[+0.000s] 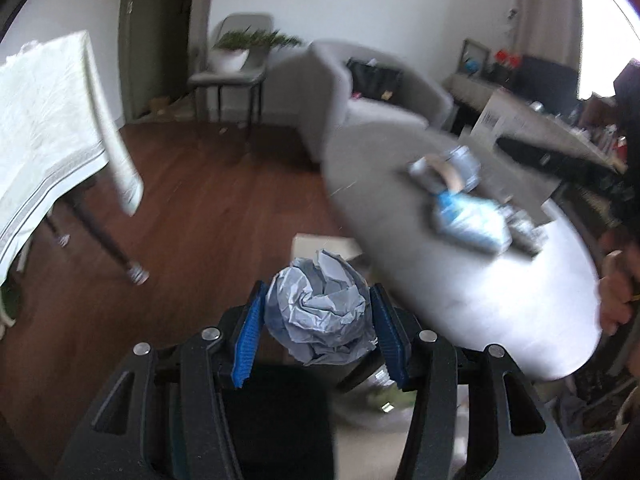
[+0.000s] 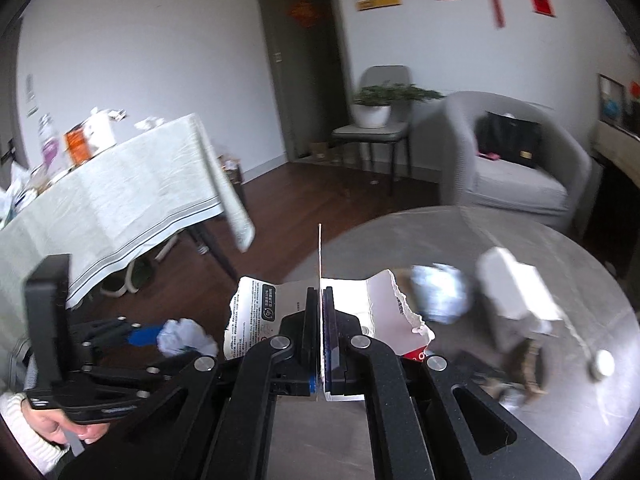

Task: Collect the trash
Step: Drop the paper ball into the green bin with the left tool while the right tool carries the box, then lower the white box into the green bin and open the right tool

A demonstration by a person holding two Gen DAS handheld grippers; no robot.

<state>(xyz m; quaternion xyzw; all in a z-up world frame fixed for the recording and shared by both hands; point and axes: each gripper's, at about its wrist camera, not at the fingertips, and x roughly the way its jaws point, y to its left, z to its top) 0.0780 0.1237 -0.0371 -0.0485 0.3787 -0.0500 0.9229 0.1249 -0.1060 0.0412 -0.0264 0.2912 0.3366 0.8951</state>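
Left gripper (image 1: 320, 320): jaws clamped on crumpled paper ball (image 1: 320, 312), light, soft, crushable | Right gripper (image 2: 322, 320): jaws together on torn carton piece (image 2: 360, 300), thin, stiff, pinched mid-sheet | Both held off near-left edge of round desk (image 1: 520, 320) | Remaining wrappers (image 1: 468, 216) lay farther right.
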